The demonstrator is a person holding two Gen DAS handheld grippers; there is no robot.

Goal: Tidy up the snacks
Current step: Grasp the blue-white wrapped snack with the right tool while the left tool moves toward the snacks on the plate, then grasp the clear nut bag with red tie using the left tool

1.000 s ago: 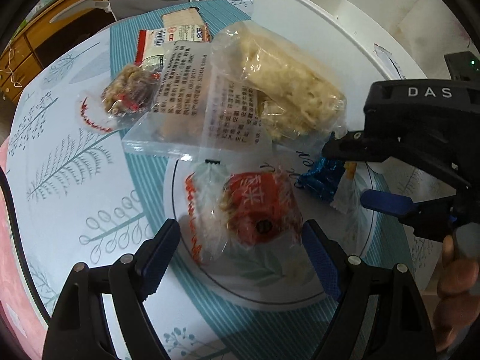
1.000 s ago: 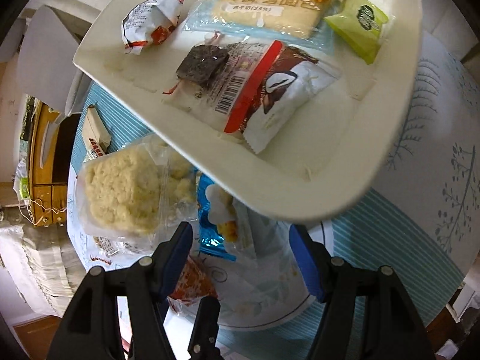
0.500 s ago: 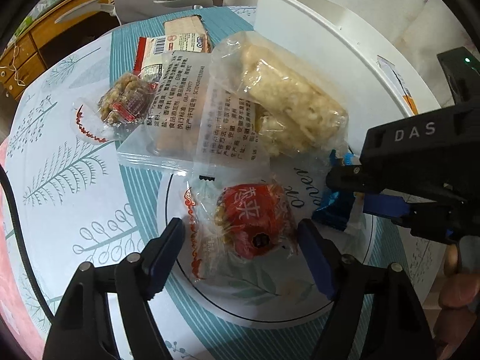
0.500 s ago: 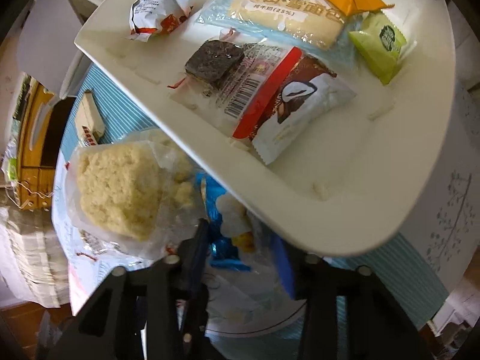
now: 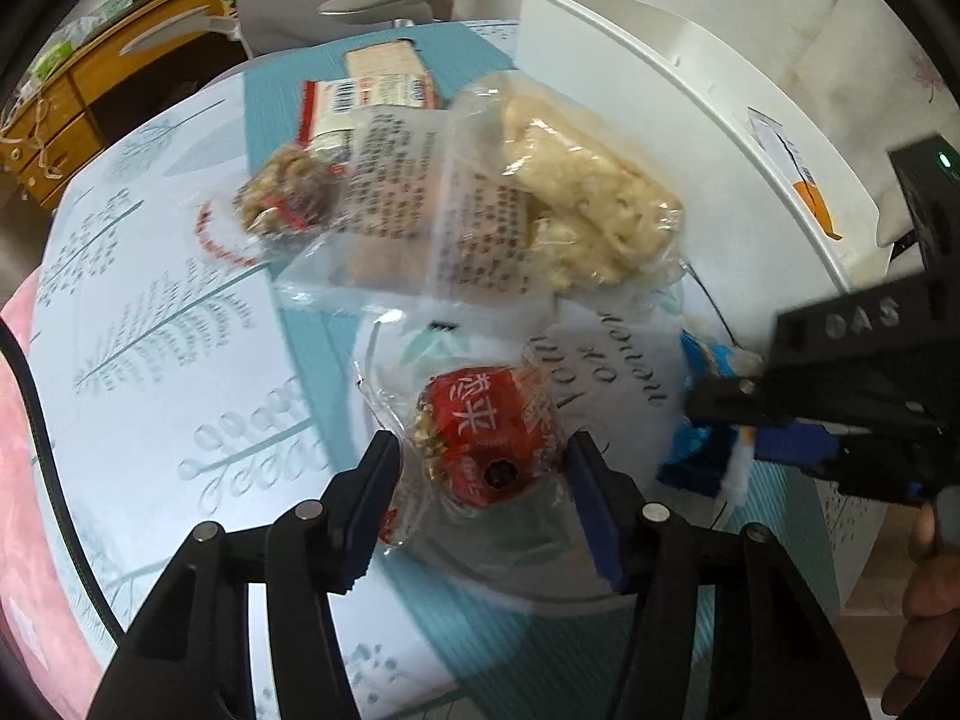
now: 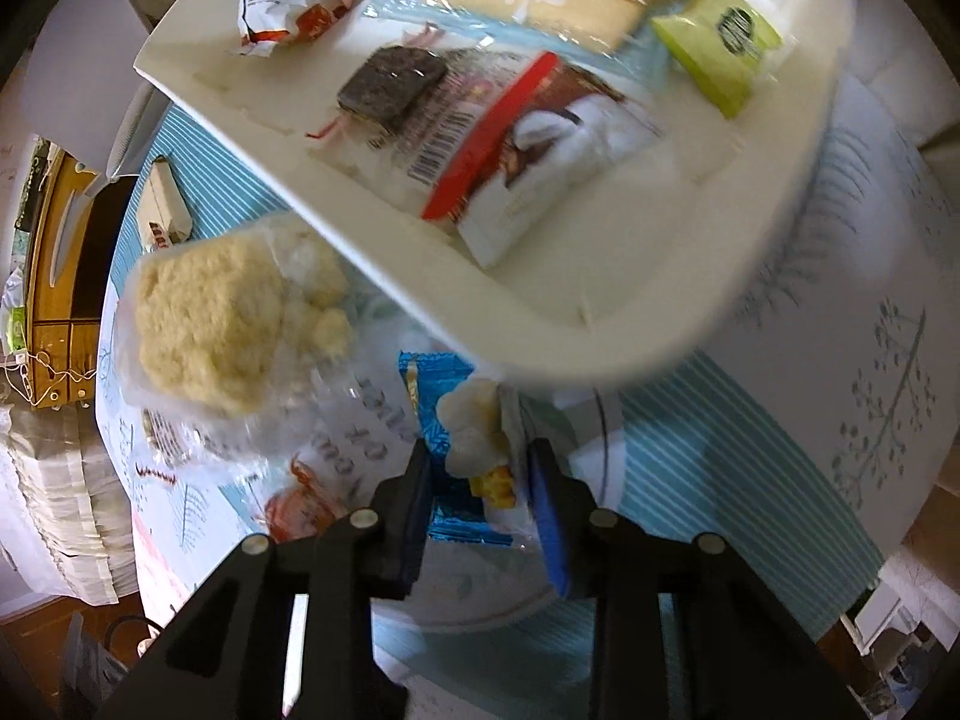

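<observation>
On a plate (image 5: pixel 636 585) on the worktop, the left hand-held gripper (image 5: pixel 483 483) is closing around a red-labelled snack packet (image 5: pixel 489 441) while the right hand-held gripper (image 6: pixel 480 483) is closing on a blue snack packet (image 6: pixel 441 414) beside the white tray (image 6: pixel 540 324); slippery wrappers could slide free.

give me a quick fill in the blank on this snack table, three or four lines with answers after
1. The snack between the left gripper fingers has a ____ label.
2. The right gripper is closing around a small ____ packet.
3. The green packet lies in the white ____.
4. The crumbly pale cake sits in a ____ plastic bag.

Missing words: red; blue; tray; clear
</observation>
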